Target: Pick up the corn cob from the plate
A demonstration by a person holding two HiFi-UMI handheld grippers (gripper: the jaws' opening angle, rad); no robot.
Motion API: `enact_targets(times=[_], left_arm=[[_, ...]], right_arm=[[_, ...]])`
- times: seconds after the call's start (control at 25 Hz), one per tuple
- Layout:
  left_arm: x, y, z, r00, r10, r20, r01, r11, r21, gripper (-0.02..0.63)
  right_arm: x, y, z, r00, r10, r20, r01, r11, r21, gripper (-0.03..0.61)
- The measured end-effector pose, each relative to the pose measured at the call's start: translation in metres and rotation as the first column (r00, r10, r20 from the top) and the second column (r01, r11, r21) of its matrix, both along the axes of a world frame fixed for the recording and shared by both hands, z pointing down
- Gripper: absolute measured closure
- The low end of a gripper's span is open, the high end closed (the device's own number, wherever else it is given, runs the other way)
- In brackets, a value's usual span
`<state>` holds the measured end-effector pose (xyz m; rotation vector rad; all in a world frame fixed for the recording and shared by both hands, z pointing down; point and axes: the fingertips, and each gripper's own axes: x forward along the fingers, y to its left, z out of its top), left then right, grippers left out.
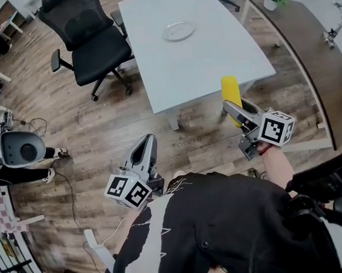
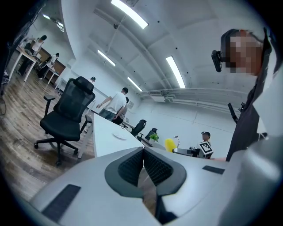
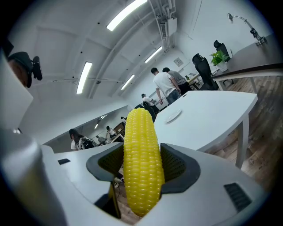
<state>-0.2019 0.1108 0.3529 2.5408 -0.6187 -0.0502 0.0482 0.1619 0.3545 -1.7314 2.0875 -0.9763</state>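
From the head view I see only the upper half of the corn cob (image 1: 231, 92), a yellow stub against the near edge of the white table (image 1: 212, 59). Its lower end is lost behind the jaws of my right gripper (image 1: 235, 111), and that view cannot tell me how the pads sit on it. The right gripper view settles it. The cob stands upright between the two dark ribbed pads (image 3: 174, 165), pinched on both sides around its lower middle, with its tip rising well above them and its butt hanging just below. The plate (image 1: 178, 30) lies far up the table, well apart from the cob. In the right gripper view it is only a thin pale sliver on the tabletop. My left gripper (image 1: 147, 142) is low at my side over the wooden floor (image 1: 99, 127), and from above its jaws look like one narrow wedge. The left gripper view shows them pressed together, pad against pad, with nothing between. That view also catches the cob as a small yellow blob off to the right, with my right gripper's marker cube beside it. My black top (image 1: 225, 229) fills the bottom of the head view and covers both forearms. The black office chair (image 1: 86, 33) stands left of the table, its top cut off by the frame.
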Motion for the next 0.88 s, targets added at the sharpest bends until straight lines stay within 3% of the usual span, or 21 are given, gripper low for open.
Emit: enact_targets(times=[0.52, 0.88], left_arm=[[0.022, 0.025, 0.007, 0.999, -0.022, 0.024, 0.022, 0.999, -0.027, 0.6], [0.032, 0.036, 0.012, 0.999, 0.007, 0.039, -0.006, 0.999, -0.036, 0.6]], right_arm=[[0.025, 0.034, 0.01, 1.0, -0.019, -0.021, 0.019, 1.0, -0.01, 0.32], [0.032, 0.049, 0.015, 0.999, -0.01, -0.033, 0.009, 0.999, -0.031, 0.32]])
